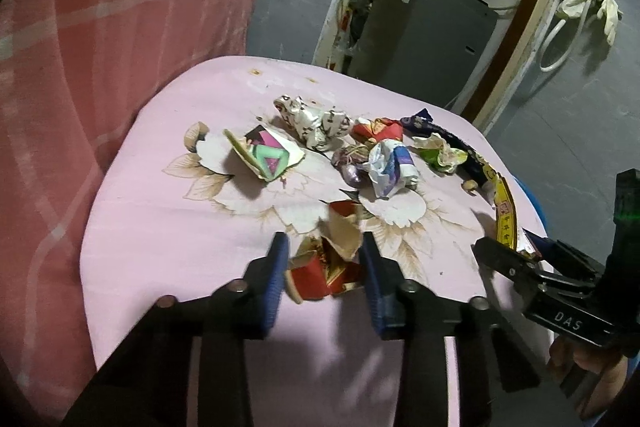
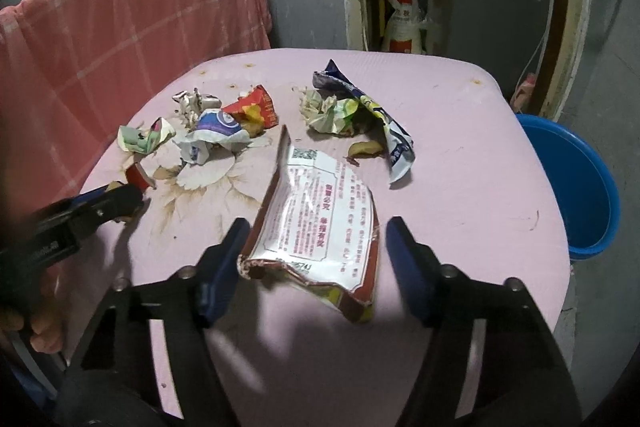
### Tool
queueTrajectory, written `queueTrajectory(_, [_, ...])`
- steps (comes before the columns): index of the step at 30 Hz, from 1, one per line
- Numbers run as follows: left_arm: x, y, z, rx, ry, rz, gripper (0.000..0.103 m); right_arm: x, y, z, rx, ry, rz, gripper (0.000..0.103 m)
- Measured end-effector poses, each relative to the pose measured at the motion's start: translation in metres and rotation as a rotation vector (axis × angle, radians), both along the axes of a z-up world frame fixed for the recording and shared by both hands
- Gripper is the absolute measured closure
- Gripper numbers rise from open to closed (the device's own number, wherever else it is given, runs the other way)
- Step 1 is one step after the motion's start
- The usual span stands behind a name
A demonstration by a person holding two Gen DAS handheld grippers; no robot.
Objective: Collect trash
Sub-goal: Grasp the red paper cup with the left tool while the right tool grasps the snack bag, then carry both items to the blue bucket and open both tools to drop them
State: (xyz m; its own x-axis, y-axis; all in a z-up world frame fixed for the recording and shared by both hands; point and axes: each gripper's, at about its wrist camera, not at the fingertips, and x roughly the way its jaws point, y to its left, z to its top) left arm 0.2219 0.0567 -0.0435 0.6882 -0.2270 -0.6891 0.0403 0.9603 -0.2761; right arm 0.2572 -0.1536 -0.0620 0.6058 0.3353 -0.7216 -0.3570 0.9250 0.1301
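Two tools: each one straddles its own piece of trash on the pink tabletop [image 2: 460, 155], so each hand is nearer to a different target.
Left tool [image 1: 322, 259]: fingers spread, with a crumpled red and gold wrapper [image 1: 326, 263] lying between the blue pads; whether the pads touch it, I cannot tell, and the wrapper looks blurred.
Right tool [image 2: 316, 247]: fingers spread wide, apart from the packet on both sides.
White printed packet [image 2: 320, 223]: lies flat between the right tool's fingers, torn end toward the tool; its long axis runs away from the tool toward the heap and leans a little leftward, so the fingers would close across its width.
Landmark, blue bucket [image 2: 576, 187]: stands off the tabletop's right edge, beside and below it.
Packet from bucket: to the left of it, with bare tabletop between them; nearer than anything else on the tabletop except the blue and white bag [image 2: 384, 123].
Red wrapper from bucket: well apart, on the far side of the packet.
Remaining heap: crumpled wrappers [image 1: 352, 143] lie farther left of the bucket, beyond both tools.
Judgement: the right hand looks better placed for the bucket; its next move likely turns on closing across the packet's width, then swinging right.
Risk: the flat, thin packet may slide or fold instead of lifting.
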Motion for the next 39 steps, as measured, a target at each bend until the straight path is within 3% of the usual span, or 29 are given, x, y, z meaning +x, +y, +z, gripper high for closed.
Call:
queueTrajectory(3, [0.001,-0.005,0.002,-0.004,0.001,-0.006,0.086,-0.004,-0.005,0.002,0.019,-0.002,0.014,0.047])
queueTrajectory(11, [0.004,-0.035,0.017,0.027,-0.053,-0.056,0.087,-0.025,-0.037,0.025,0.073,-0.151,-0.026,0.047])
queueTrajectory(16, [0.008,-0.067,0.043,0.029,-0.174,-0.082,0.087,-0.039,-0.076,0.055,0.110,-0.337,-0.100,0.047])
queueTrajectory(22, [0.026,-0.119,0.077,-0.001,-0.316,-0.144,0.087,-0.047,-0.125,0.086,0.088,-0.539,-0.218,0.046])
queueTrajectory(26, [0.045,-0.168,0.095,0.007,-0.383,-0.235,0.087,-0.034,-0.163,0.094,0.083,-0.587,-0.324,0.046])
queueTrajectory(29, [0.065,-0.200,0.093,0.002,-0.358,-0.295,0.087,-0.023,-0.192,0.090,0.116,-0.578,-0.433,0.046])
queueTrajectory(34, [0.113,-0.246,0.072,-0.037,-0.236,-0.375,0.087,0.000,-0.232,0.069,0.155,-0.524,-0.553,0.047])
queueTrajectory(37, [0.143,-0.268,0.056,-0.043,-0.150,-0.395,0.087,0.025,-0.251,0.050,0.192,-0.457,-0.580,0.061])
queueTrajectory(39, [0.158,-0.277,0.046,-0.047,-0.098,-0.398,0.087,0.042,-0.264,0.036,0.223,-0.399,-0.577,0.062])
